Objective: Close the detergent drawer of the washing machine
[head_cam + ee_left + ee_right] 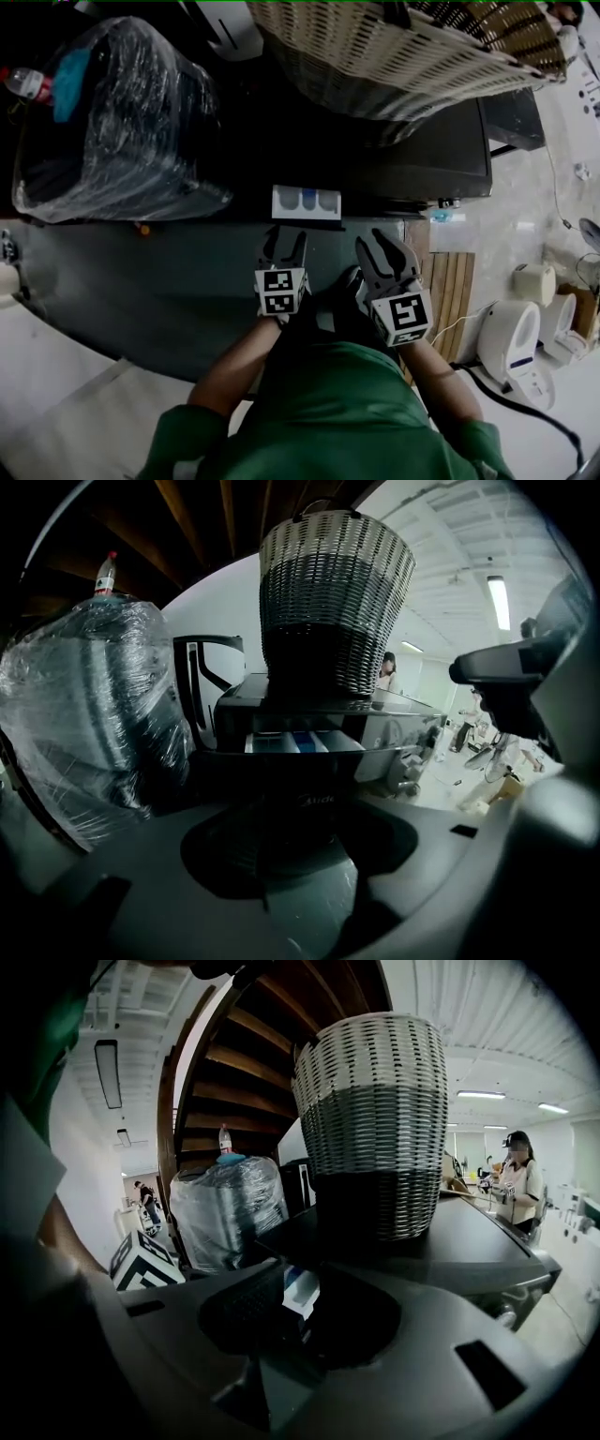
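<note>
A wicker basket [394, 47] crowds the top of the dark washing machine [427, 164], overhanging the detergent drawer [305, 202], which stands pulled out at the machine's front edge with its white and blue compartments showing. To the left sits a bulky plastic-wrapped bundle [112, 122] with a bottle [28, 84] on it. The left gripper [286, 239] hangs just short of the drawer and the right gripper [384, 246] beside it, both with jaws narrowly parted and empty. A wooden slat mat [455, 281] and white appliances [511, 337] line the pale floor [553, 216]. Beyond, a staircase [244, 1054] curves up and a person [516, 1185] stands under ceiling lights.
</note>
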`<state>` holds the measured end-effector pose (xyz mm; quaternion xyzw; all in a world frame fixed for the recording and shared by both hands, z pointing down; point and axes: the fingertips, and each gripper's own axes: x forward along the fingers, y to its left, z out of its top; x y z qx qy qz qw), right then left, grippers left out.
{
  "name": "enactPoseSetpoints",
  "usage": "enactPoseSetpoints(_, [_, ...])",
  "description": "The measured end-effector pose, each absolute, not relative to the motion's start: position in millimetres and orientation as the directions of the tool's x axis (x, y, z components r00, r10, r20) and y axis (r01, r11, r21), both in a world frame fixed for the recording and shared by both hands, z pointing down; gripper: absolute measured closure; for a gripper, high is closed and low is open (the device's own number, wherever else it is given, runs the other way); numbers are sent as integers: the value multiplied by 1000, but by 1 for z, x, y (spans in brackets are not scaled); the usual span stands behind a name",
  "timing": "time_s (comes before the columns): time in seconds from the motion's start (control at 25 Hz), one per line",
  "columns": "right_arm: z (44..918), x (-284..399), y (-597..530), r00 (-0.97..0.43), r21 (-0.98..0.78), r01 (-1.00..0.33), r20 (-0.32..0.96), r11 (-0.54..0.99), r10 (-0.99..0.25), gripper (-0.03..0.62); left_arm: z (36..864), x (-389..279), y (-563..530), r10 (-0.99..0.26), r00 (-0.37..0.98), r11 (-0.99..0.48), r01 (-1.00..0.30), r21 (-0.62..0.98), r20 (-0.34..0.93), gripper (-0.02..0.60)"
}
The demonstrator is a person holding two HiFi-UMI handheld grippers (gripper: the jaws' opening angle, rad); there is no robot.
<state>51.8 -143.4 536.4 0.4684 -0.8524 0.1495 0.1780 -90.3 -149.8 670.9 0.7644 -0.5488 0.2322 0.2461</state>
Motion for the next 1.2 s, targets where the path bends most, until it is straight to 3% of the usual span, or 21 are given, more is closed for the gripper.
enactPoseSetpoints(1.2, [586, 24, -190, -502, -141, -852, 498, 505, -707, 459, 674, -90, -234, -762, 253, -228, -966, 118, 597, 342])
